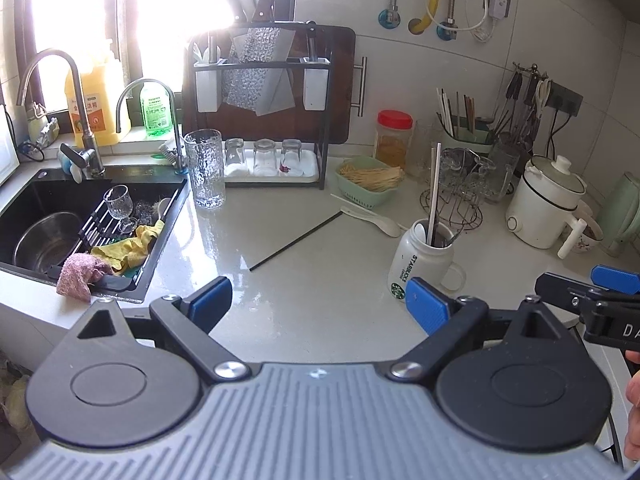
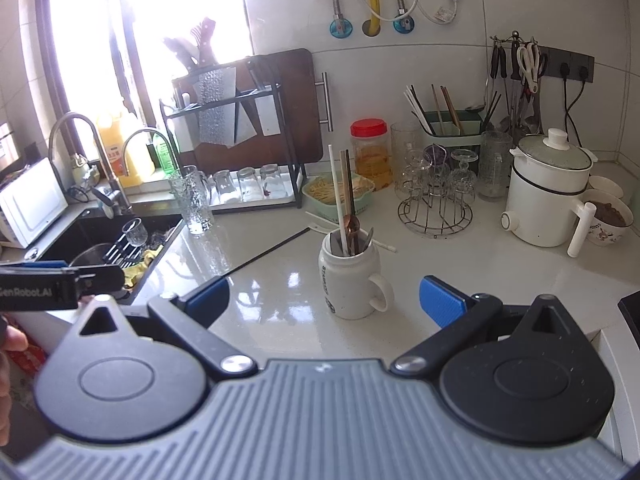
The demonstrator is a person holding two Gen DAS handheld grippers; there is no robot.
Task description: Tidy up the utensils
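A: So, both tongs, left tongs and right tongs, spread apart, empty?
B: Yes. Black chopstick lies on desk ahead of left tongs, left of mug; pinch mid-shaft, drop into mug.

The left tongs are held wide open, blue pads spread far apart, with nothing gripped between them, above the surface. The right tongs are likewise held wide open and empty, blue pads set well apart. In the left wrist view the right tongs are seen at the right edge, with part of a hand below them. In the right wrist view the left tongs are seen at the left edge, with fingers beneath.
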